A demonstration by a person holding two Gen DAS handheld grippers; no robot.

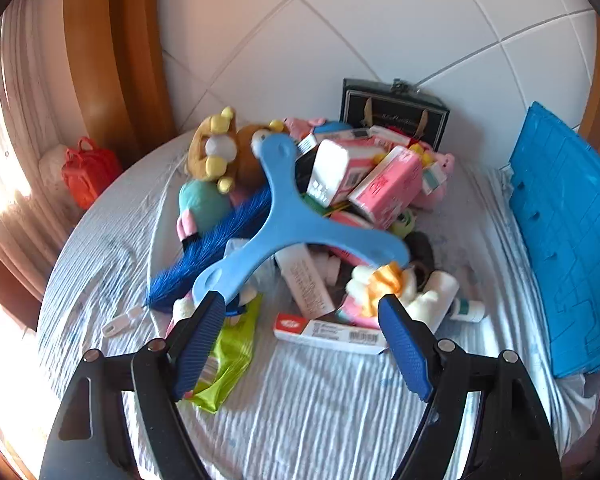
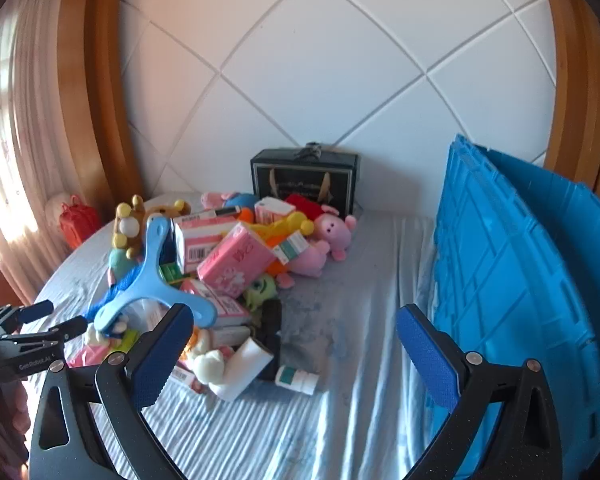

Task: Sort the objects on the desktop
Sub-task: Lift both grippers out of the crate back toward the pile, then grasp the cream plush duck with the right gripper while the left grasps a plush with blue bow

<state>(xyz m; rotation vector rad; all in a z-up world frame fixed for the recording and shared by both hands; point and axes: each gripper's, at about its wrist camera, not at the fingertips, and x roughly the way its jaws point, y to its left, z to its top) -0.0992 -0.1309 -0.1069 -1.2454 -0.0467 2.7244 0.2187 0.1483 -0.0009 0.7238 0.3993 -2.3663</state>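
Both tools hang over a bed with their blue ribbed pads spread wide and nothing between them. The left hand-held gripper [image 1: 302, 340] points down at the near edge of a heap of things; the right hand-held gripper [image 2: 292, 350] is aimed at bare sheet between the heap and a blue plastic crate [image 2: 520, 300]. The crate stands on edge at the right, its ribbed wall hard and glossy.

The heap lies on a pale blue, crinkled striped sheet [image 1: 320, 412], toward the white quilted headboard. On top rests a light blue three-armed plastic toy [image 1: 292, 216], smooth and flat with rounded ends, one arm reaching toward the left pads and one toward the headboard. Nearest the left pads lies a white and red toothpaste box [image 1: 328, 334], long axis across the view, with a barcode at its right end; its print is too small to read. Beside it is a shiny green packet [image 1: 228, 356]. Behind come a pink tissue pack [image 1: 384, 188] tilted on edge, a brown stuffed bear [image 1: 224, 152], a spiky blue brush [image 1: 208, 252], and a pink plush pig [image 2: 334, 232]. A black box with a clasp [image 2: 304, 180] stands against the headboard.
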